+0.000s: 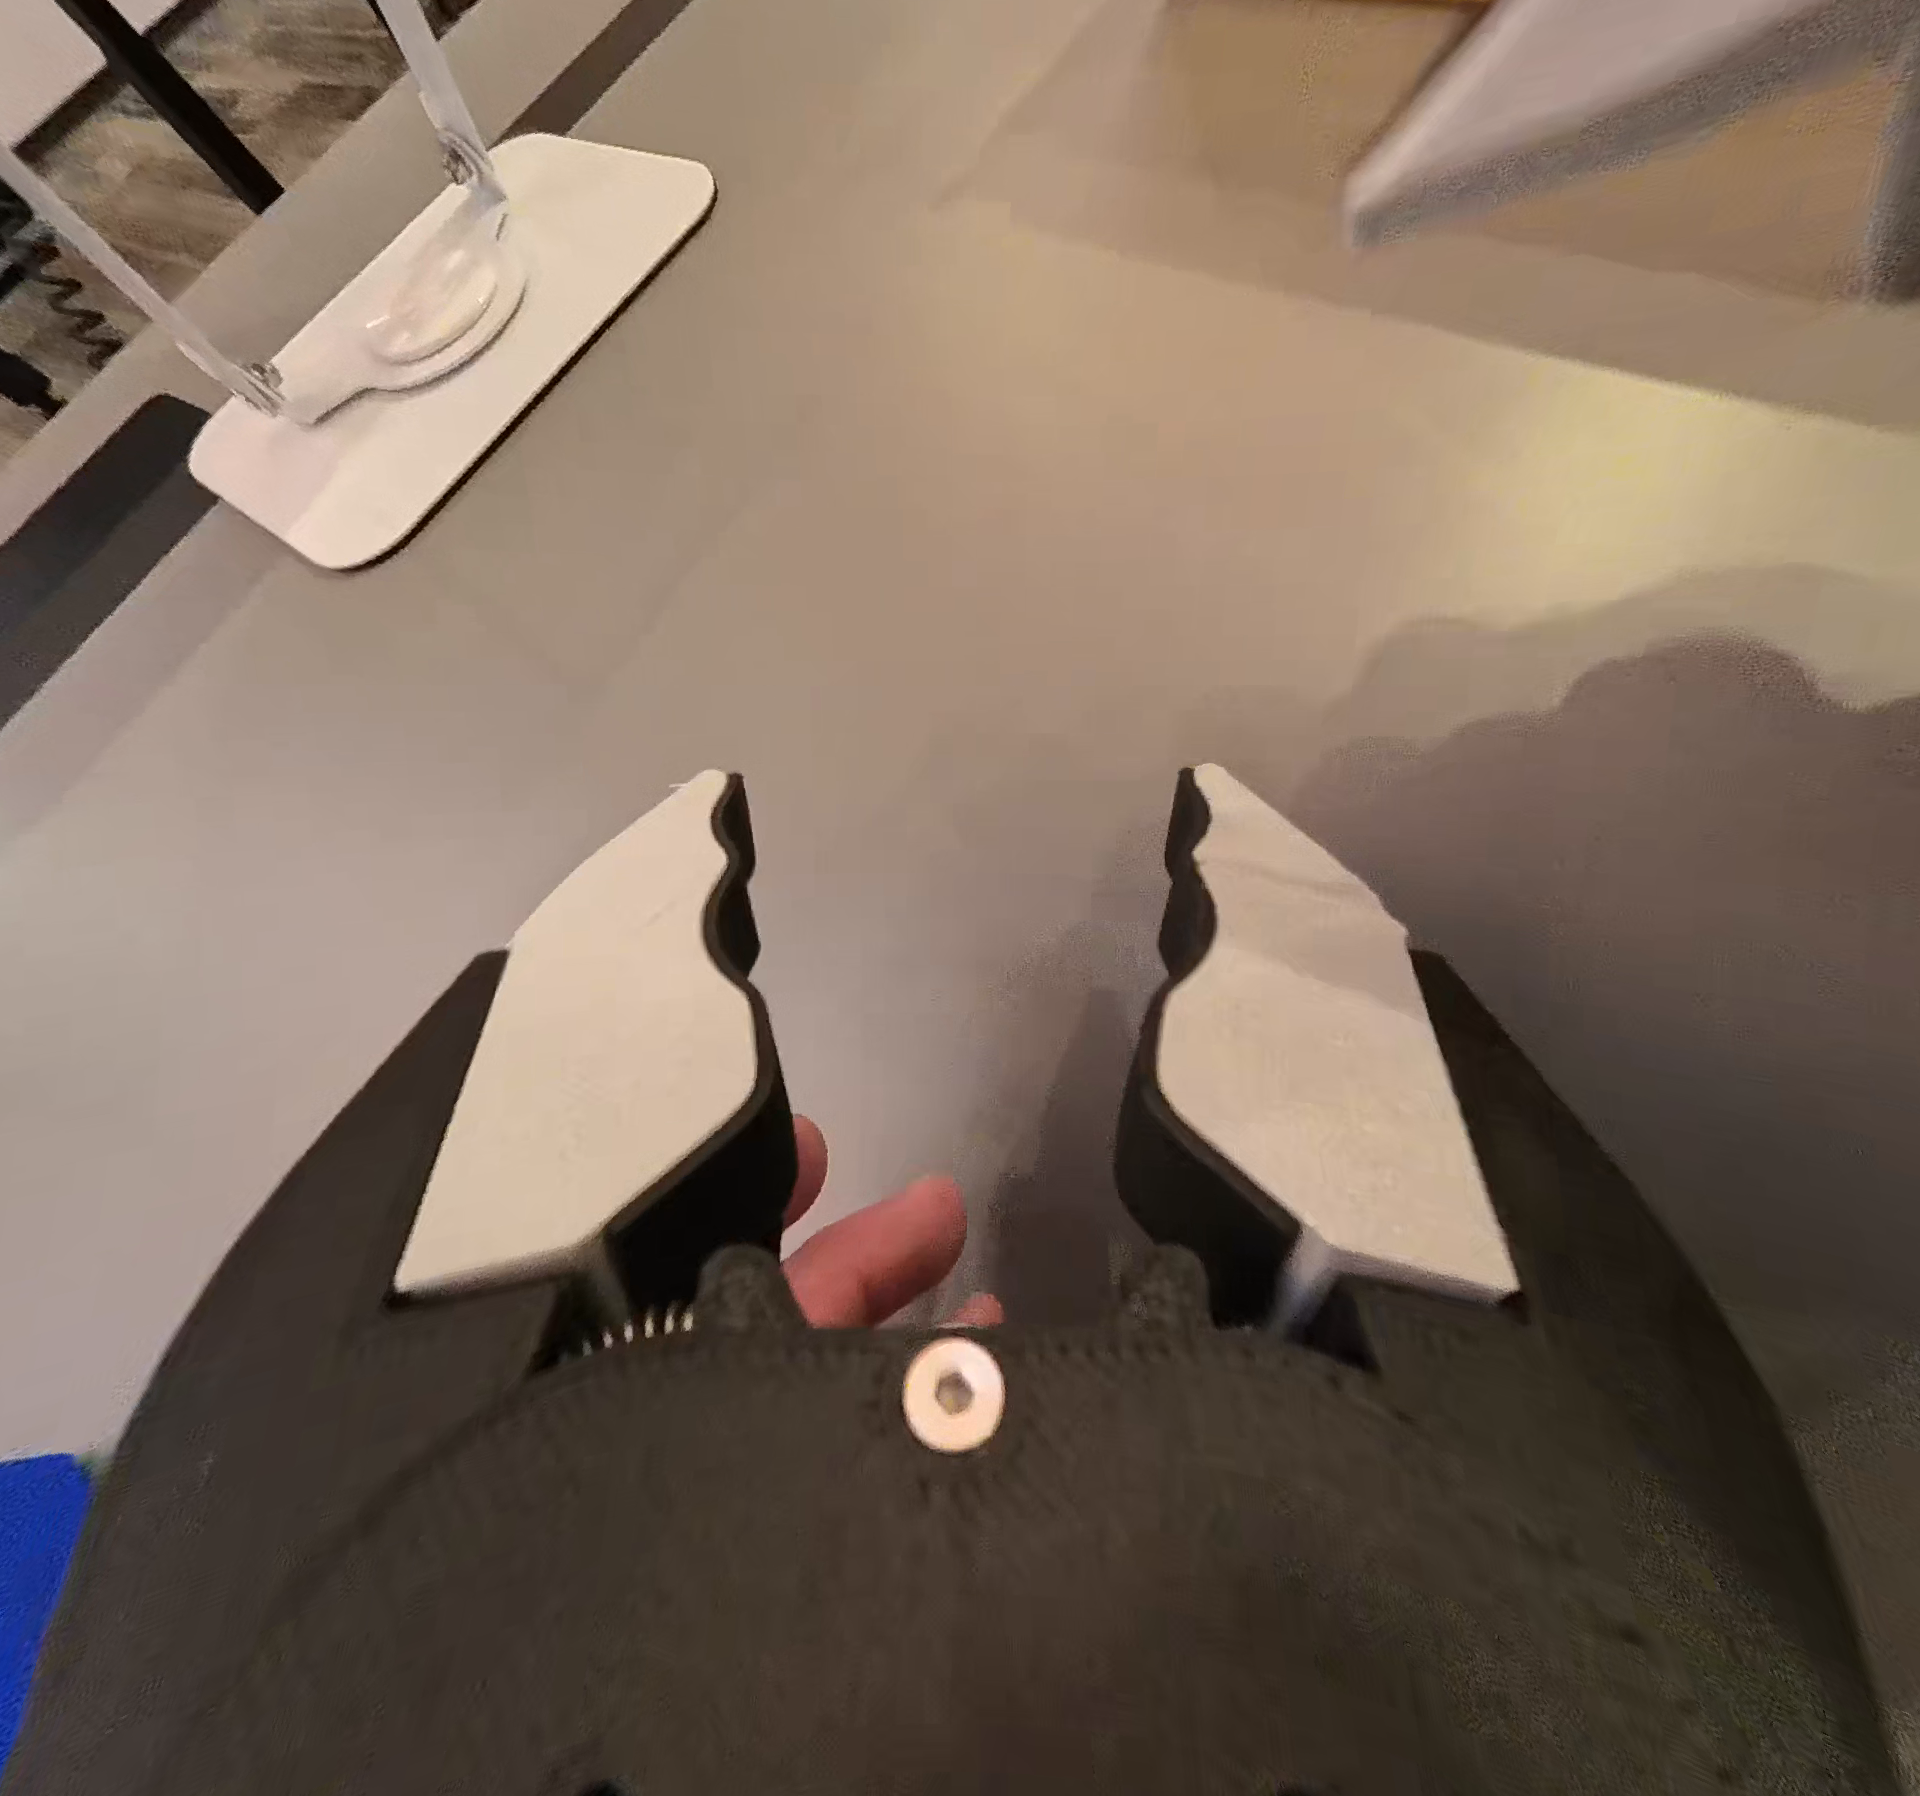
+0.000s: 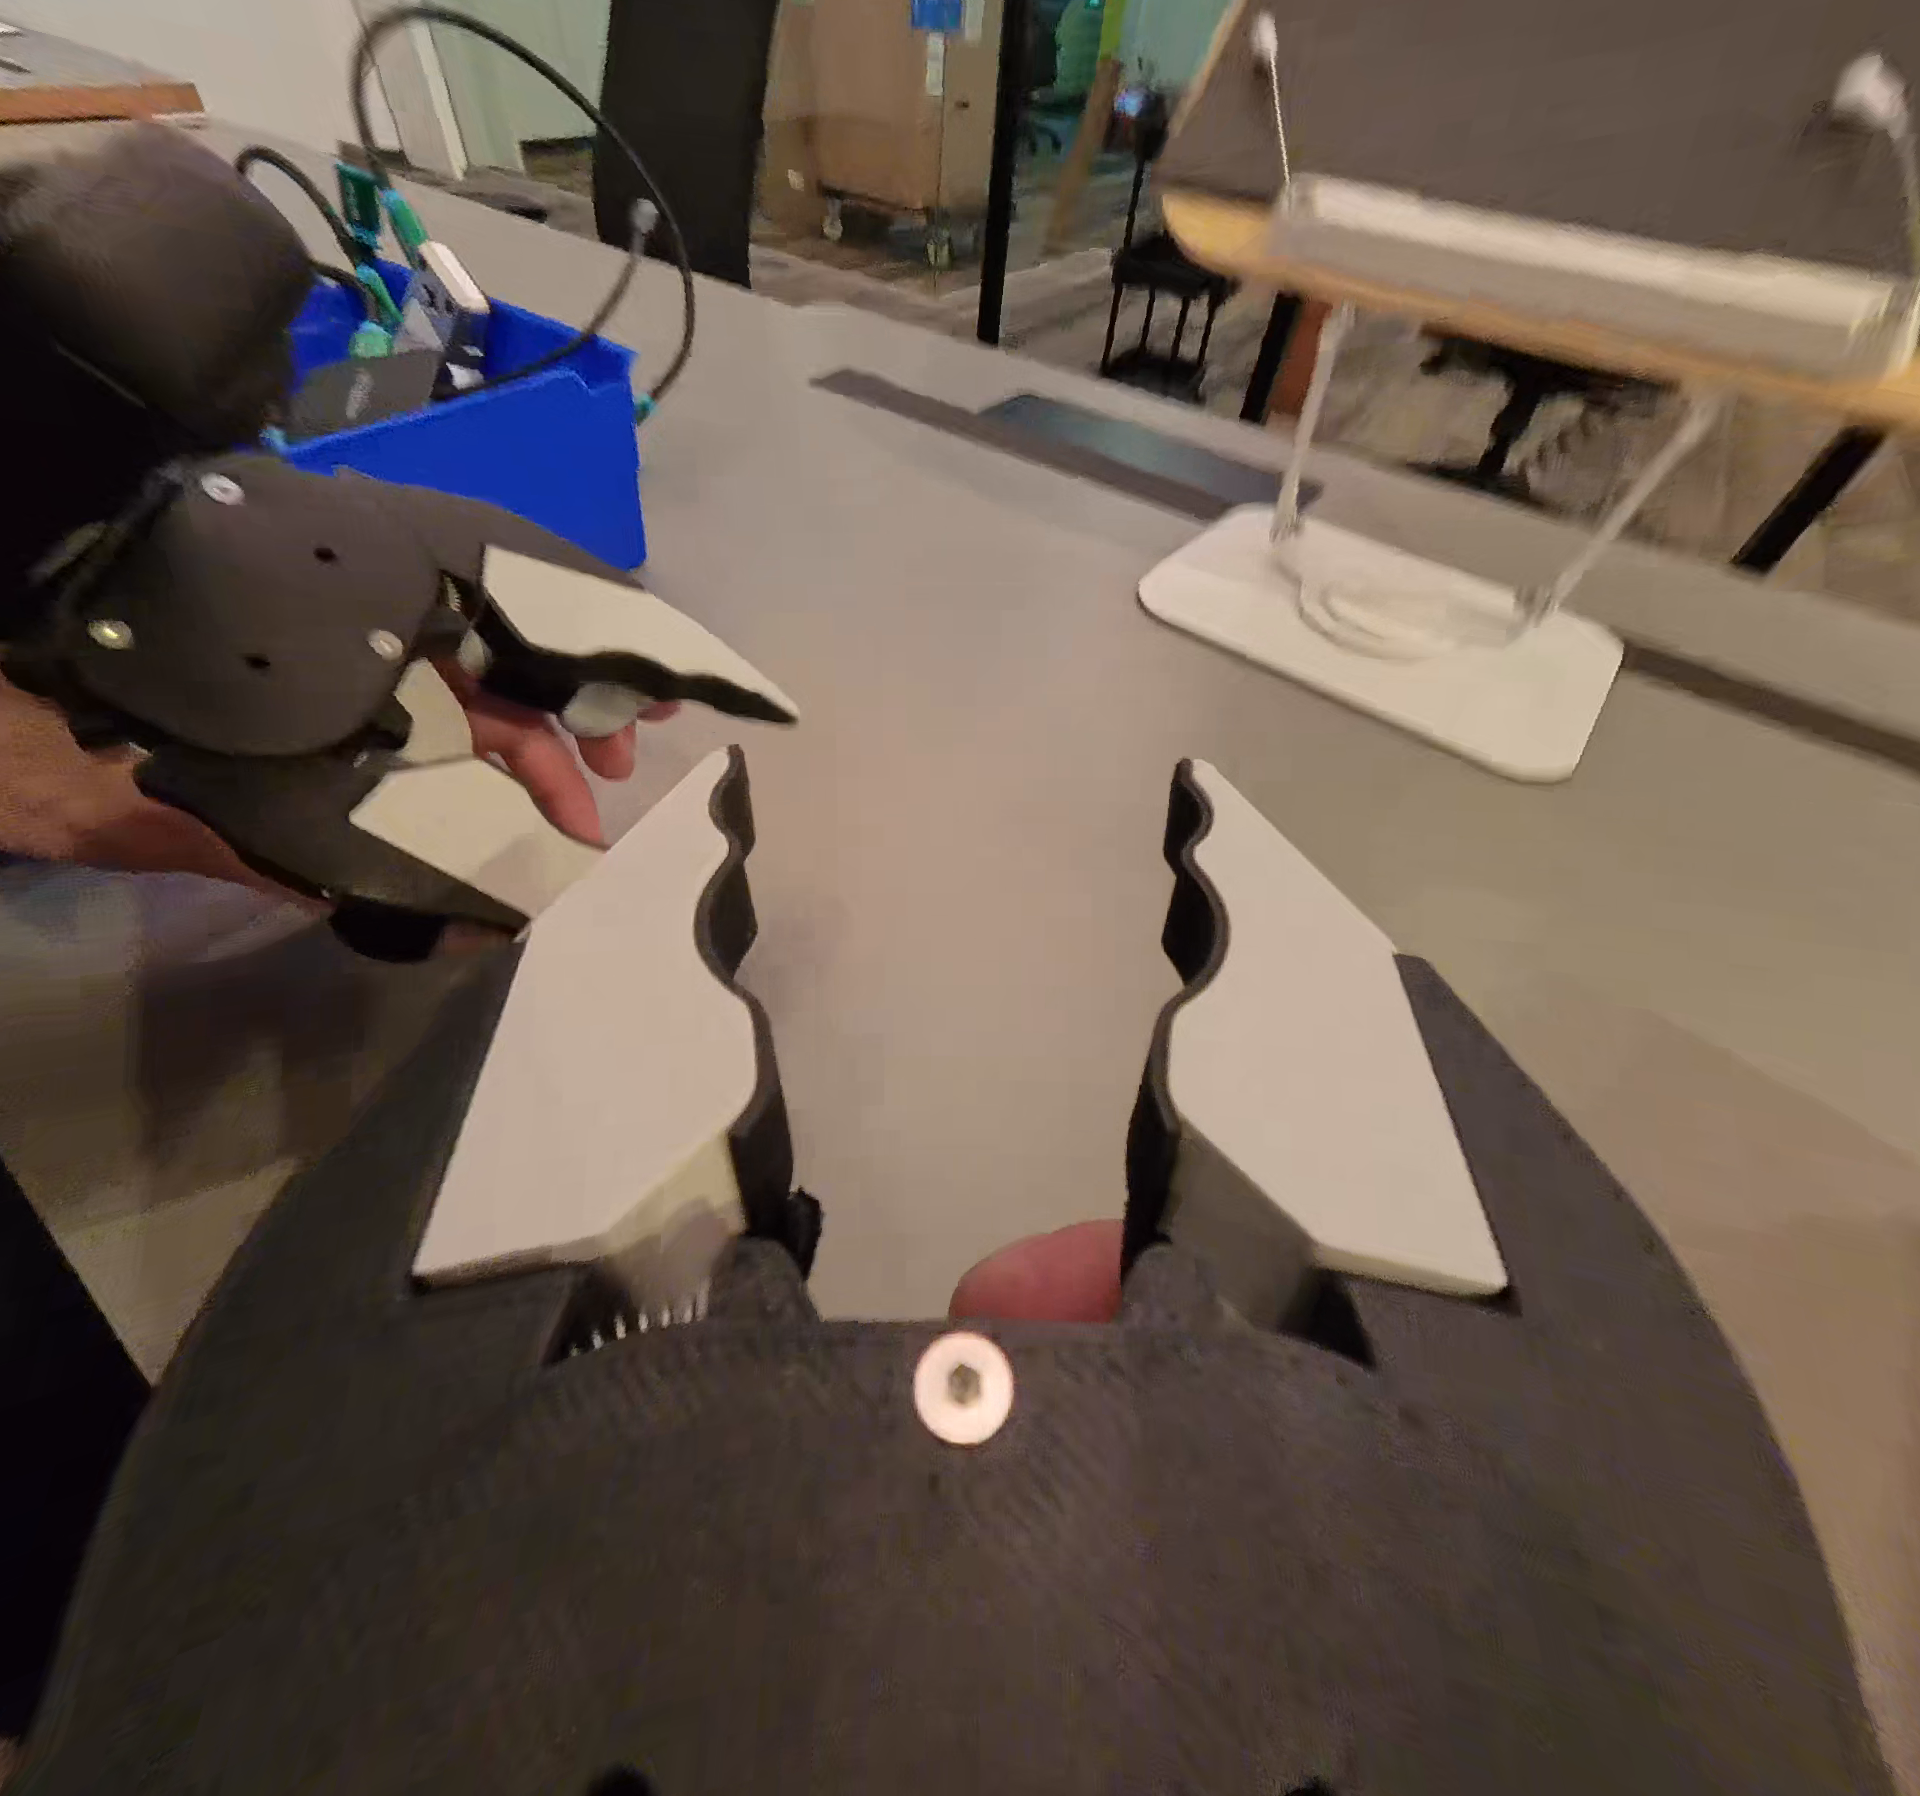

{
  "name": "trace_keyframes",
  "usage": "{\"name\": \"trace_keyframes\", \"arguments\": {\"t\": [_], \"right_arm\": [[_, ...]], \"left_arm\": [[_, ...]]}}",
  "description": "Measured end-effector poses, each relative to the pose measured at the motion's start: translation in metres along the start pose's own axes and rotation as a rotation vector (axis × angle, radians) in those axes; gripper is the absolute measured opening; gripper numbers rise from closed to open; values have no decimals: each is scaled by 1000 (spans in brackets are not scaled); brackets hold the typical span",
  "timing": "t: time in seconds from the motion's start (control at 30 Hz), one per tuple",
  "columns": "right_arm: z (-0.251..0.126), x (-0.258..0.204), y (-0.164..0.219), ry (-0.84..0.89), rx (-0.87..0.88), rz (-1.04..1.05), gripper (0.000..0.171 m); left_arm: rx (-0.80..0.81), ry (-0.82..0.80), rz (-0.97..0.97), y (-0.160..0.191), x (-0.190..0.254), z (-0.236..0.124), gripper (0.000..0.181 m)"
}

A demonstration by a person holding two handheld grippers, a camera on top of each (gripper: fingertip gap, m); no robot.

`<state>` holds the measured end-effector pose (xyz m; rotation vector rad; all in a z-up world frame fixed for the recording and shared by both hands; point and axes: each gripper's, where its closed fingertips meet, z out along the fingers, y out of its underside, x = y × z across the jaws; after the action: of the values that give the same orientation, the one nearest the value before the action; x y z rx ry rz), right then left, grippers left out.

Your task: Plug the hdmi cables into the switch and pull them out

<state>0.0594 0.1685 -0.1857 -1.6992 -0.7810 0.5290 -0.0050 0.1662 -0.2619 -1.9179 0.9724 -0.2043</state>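
While both black-and-white two-finger grippers, left gripper (image 1: 961, 785) and right gripper (image 2: 961, 770), gape empty, nothing lies between either's jaws. No cable or switch shows (perhaps in the blue plastic bin (image 2: 520, 458) left of the right jaws), so a blind reach risks snagging wires.

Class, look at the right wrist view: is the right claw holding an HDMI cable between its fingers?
No. The right claw stands open, with only bare grey table showing between its fingers and no cable there.

Soft indoor light, dull glare and shadows on the grey table (image 1: 935, 499), wide-angle edges, background perhaps motion-blurred.
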Motion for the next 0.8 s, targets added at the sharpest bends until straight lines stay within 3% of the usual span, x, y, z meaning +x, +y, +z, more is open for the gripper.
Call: {"name": "trace_keyframes", "arguments": {"t": [0.27, 0.57, 0.8], "right_arm": [[-10, 25, 17, 98, -104, -206, 85], [13, -26, 10, 40, -114, -342, 84], [37, -46, 4, -57, -84, -327, 80]], "left_arm": [[127, 61, -56, -46, 27, -11, 73], [236, 23, -82, -53, 27, -63, 65], [219, -38, -125, -41, 13, -76, 63]]}}
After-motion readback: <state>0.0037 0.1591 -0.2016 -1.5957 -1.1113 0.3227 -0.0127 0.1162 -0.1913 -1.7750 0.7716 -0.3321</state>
